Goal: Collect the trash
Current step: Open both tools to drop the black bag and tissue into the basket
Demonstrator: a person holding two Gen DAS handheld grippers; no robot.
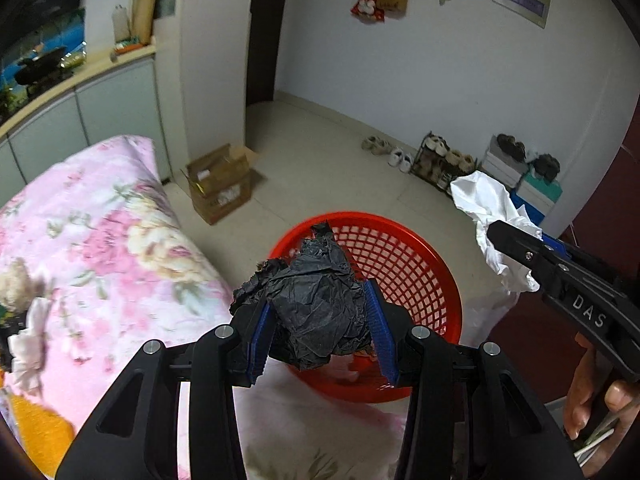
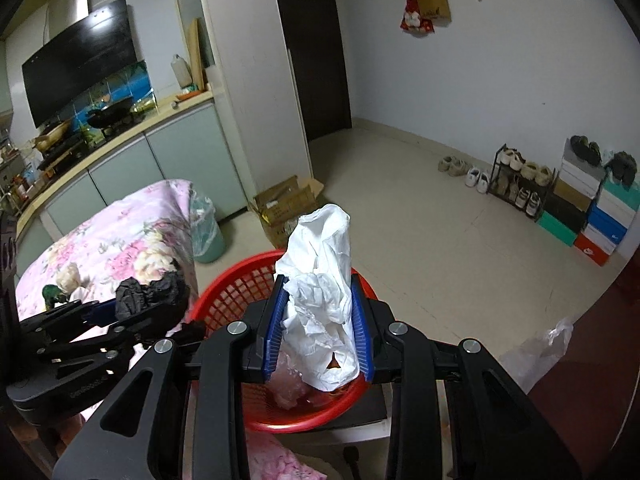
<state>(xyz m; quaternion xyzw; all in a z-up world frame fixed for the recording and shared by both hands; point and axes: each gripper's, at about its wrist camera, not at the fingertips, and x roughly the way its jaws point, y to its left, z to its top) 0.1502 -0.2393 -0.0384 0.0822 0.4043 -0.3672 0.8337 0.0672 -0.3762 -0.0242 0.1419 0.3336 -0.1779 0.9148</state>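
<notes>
**Left wrist and right wrist views: two pieces of trash gripped above the basket, release pending**

Left wrist view shows the left hand-held gripper (image 1: 320, 320) clamped on a crumpled black paper wad (image 1: 316, 304), held above the near-left rim of the red mesh basket (image 1: 400, 256). We note the right hand-held gripper (image 2: 318, 328) closed on a crumpled white paper wad (image 2: 324, 292), held over the basket's near side in its own view.

Status, as we judge it: both pieces are picked up and carried to the basket; neither is yet inside it. Through the mesh we see something pale at the basket bottom, but we cannot tell what it is.

Outstanding: release of both wads into the basket. We also observe a thin plastic bag (image 2: 536, 348) to the right and a small dark green item (image 2: 52, 294) on the floral bedding (image 2: 132, 236) to the left; whether these count as trash we cannot say. The floor (image 2: 420, 216) beyond the basket carries a cardboard box (image 2: 284, 204) and shoes (image 2: 478, 178), apparently unrelated.
</notes>
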